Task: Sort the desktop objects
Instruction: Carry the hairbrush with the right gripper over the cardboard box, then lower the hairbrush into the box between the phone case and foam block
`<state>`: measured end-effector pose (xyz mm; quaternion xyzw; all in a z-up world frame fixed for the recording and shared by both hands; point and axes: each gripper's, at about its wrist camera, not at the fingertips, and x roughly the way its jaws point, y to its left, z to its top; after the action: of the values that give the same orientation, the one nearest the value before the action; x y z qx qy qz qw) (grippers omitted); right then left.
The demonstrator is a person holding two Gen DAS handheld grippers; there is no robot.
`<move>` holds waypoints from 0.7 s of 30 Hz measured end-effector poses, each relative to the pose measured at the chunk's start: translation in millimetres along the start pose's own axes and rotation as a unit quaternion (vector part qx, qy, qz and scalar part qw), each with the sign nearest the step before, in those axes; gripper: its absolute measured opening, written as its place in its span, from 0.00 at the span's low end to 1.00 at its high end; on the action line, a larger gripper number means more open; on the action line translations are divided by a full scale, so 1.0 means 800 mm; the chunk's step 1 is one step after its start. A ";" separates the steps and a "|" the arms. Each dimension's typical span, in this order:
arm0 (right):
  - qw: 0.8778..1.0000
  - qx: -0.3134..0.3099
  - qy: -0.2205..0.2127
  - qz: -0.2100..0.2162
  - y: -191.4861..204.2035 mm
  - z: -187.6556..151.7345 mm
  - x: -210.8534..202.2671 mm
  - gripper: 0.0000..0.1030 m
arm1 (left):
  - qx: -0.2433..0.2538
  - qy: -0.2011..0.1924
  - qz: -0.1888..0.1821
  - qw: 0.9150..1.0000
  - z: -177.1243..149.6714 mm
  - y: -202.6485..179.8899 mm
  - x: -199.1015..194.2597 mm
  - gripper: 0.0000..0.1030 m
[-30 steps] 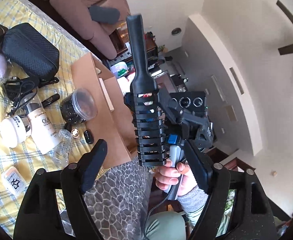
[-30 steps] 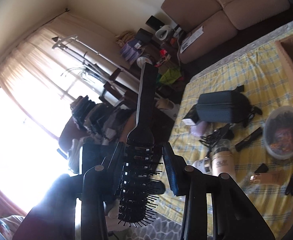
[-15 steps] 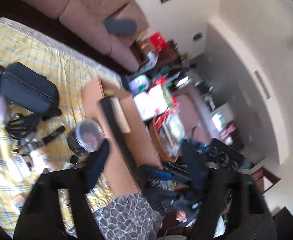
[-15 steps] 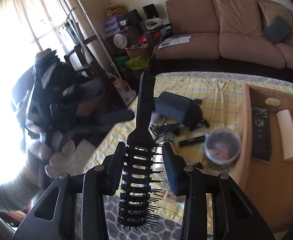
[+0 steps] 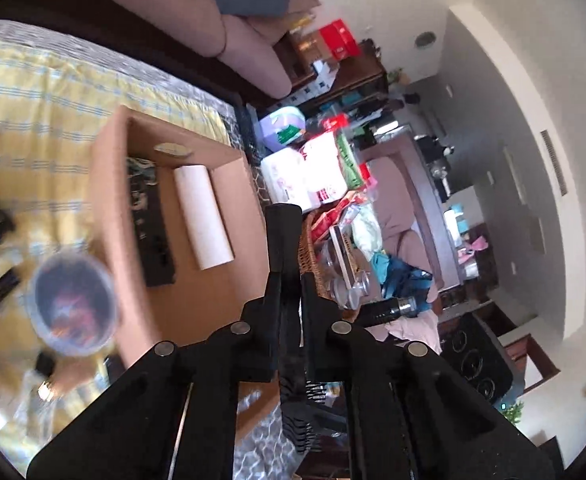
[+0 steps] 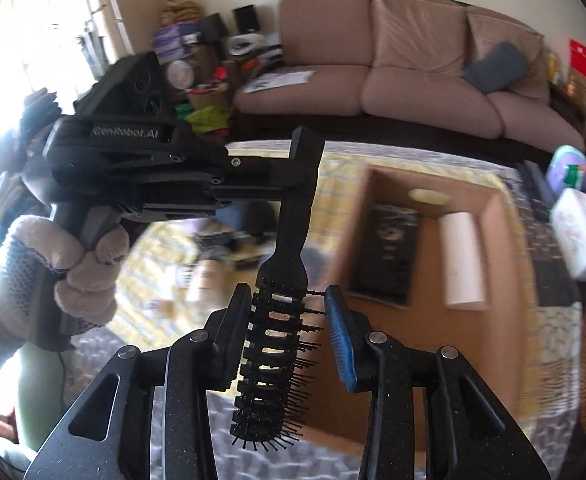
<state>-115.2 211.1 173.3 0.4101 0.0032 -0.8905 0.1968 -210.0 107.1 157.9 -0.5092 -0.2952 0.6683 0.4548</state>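
A black vented hairbrush [image 6: 281, 320] is held up in the air by both grippers. My right gripper [image 6: 289, 308] is shut on the brush head, one pad against its back and the blue pad against the bristles. My left gripper [image 6: 293, 178], held by a gloved hand [image 6: 85, 268], comes in from the left and is shut on the brush handle [image 5: 283, 232]. In the left wrist view, the left gripper [image 5: 289, 280] has its fingers pinched around that handle, with bristles showing below. The brush hangs over the near edge of an open cardboard box [image 6: 505, 240].
The box [image 5: 109, 200] holds a white roll [image 5: 203, 216] and a flat black pack [image 5: 149, 220]. A clear lidded tub [image 5: 73, 308] and small items lie on the yellow checked cloth [image 5: 33, 100]. A wicker basket [image 5: 313, 264] stands right of the box, and a sofa [image 6: 413, 80] is behind.
My left gripper went from open beside the brush to shut on its handle. Both views swung toward the cardboard box. The right gripper kept its hold on the brush head.
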 end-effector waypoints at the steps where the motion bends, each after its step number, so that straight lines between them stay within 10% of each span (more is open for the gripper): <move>1: 1.000 0.004 0.002 -0.006 -0.013 0.001 0.002 0.37 | -0.003 0.005 0.005 1.000 0.007 0.000 0.015 0.07; 21: 0.985 0.065 0.141 -0.076 -0.188 0.001 0.168 0.36 | -0.031 0.039 0.090 0.995 0.076 0.060 0.175 0.23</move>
<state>-248.1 303.1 52.0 0.5421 0.0047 -0.8344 0.0990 -292.1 219.1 77.9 -0.5732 -0.2507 0.6770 0.3876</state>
